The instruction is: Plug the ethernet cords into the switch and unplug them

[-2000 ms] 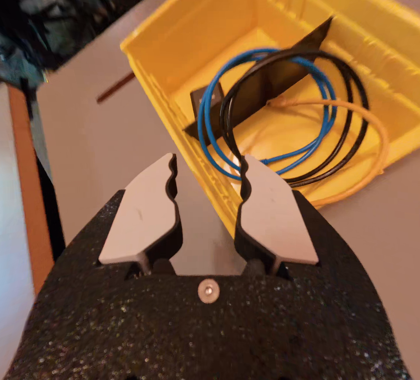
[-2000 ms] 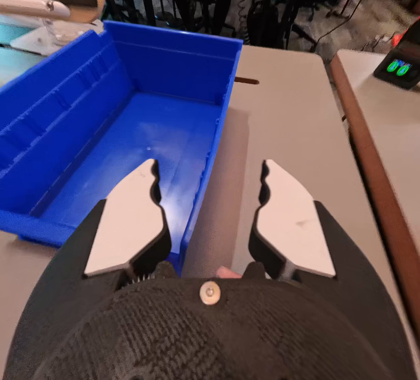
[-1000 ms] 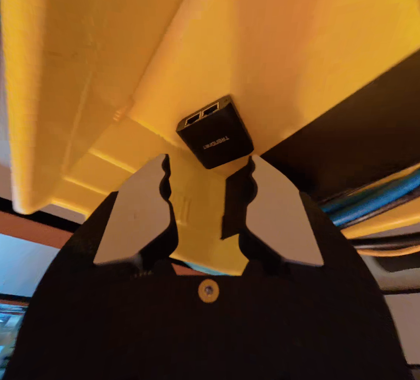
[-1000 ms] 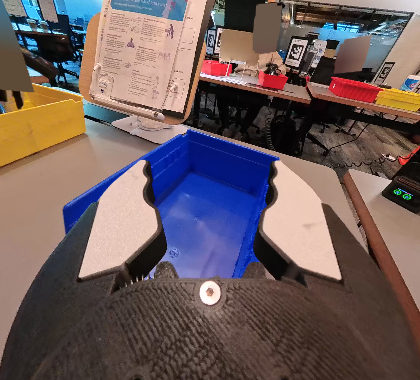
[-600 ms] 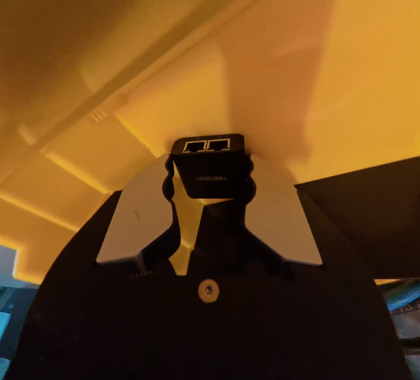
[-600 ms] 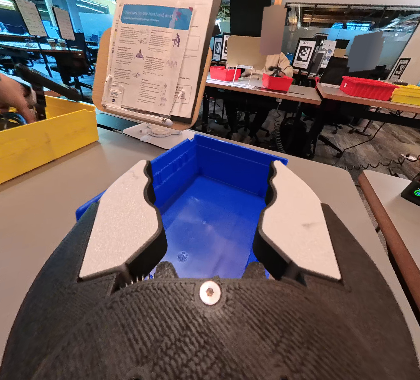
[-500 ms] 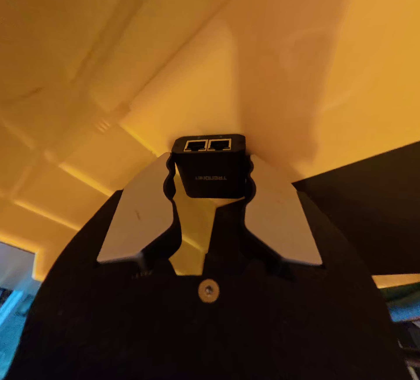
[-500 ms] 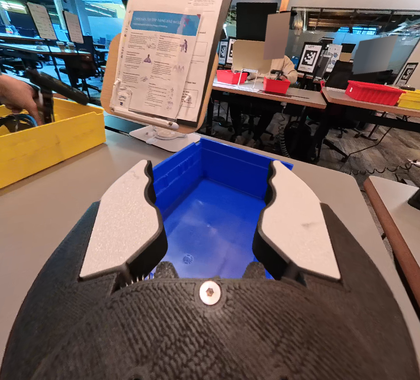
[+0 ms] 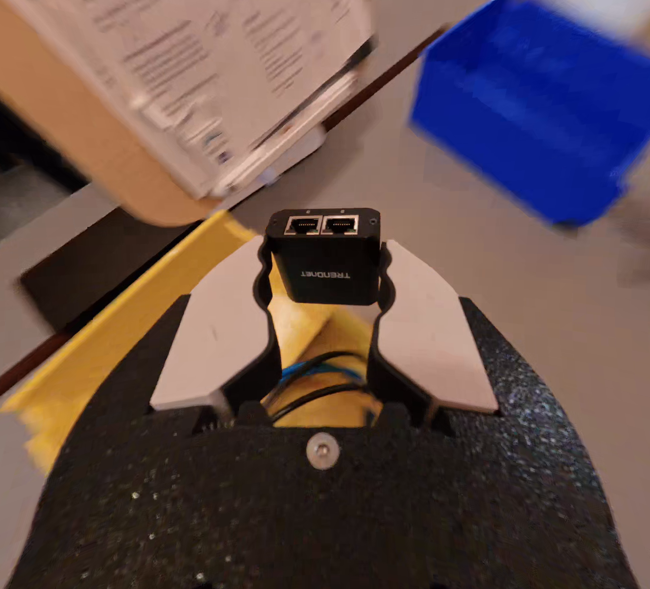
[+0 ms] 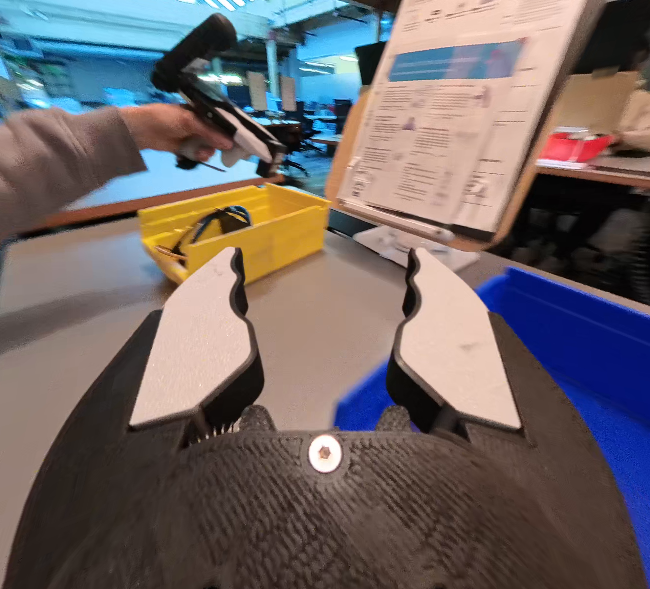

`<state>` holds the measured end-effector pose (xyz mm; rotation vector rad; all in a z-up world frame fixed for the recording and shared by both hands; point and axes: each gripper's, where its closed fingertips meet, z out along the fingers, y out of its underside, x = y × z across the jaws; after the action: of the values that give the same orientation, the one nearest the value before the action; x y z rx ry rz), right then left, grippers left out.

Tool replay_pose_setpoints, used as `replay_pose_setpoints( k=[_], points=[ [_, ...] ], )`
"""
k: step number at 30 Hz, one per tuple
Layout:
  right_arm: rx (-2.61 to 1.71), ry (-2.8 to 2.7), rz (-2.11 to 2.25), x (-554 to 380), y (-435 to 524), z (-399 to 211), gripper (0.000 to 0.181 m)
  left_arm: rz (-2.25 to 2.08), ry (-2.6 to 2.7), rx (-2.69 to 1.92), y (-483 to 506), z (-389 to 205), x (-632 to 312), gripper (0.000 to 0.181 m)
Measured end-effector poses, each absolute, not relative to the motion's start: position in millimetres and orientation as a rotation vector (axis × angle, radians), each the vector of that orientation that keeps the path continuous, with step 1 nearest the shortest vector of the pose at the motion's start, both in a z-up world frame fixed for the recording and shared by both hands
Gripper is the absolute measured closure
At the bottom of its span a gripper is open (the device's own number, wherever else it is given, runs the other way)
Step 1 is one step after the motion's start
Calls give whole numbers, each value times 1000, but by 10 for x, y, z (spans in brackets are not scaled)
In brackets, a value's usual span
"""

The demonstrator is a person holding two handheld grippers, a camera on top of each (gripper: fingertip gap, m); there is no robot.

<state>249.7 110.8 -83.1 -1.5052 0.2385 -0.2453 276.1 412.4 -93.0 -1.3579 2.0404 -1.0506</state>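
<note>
My left gripper [image 9: 323,247] is shut on a small black switch [image 9: 325,269] and holds it in the air above the yellow bin [image 9: 116,318]. The switch's two ports face away from me and are empty. Blue, black and orange cords [image 9: 313,369] lie coiled in the bin below the fingers. In the right wrist view, the left gripper [image 10: 269,158] is raised above the yellow bin [image 10: 281,237], where the cords [image 10: 218,220] show. My right gripper [image 10: 324,255] is open and empty, low over the grey table [image 10: 316,318].
A blue bin [image 10: 569,332] stands at my right gripper's right side; it also shows in the left wrist view [image 9: 527,97]. A tilted document stand with papers [image 10: 457,114] stands behind both bins. A person's hand and grey sleeve [image 10: 70,153] hold the left gripper. There is about 30 centimeters between the tips of the two grippers.
My left gripper closed on the switch inside the yellow bin and lifted it out above the bin. My right gripper swung left from the blue bin toward the yellow bin, still open.
</note>
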Motion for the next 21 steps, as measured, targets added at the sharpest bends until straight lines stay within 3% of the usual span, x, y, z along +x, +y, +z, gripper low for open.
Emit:
replay_pose_setpoints(
  k=[1,5,12,21],
  points=[
    [-1486,231,-190,2396,1241,-847,94,-1206,2010,-1326,3883,-845,2666,123],
    [-1474,207,-132,2092,1717,-1101,96,-1647,1899,-1211,3082,-862,2249,123],
    [-1580,-125,-5,1496,2046,-1482,85,-1932,1982,-854,2277,-1322,1566,123],
    [-1656,-176,208,1182,2237,-1635,101,-2031,1908,-591,2096,-1234,1323,123]
  ],
)
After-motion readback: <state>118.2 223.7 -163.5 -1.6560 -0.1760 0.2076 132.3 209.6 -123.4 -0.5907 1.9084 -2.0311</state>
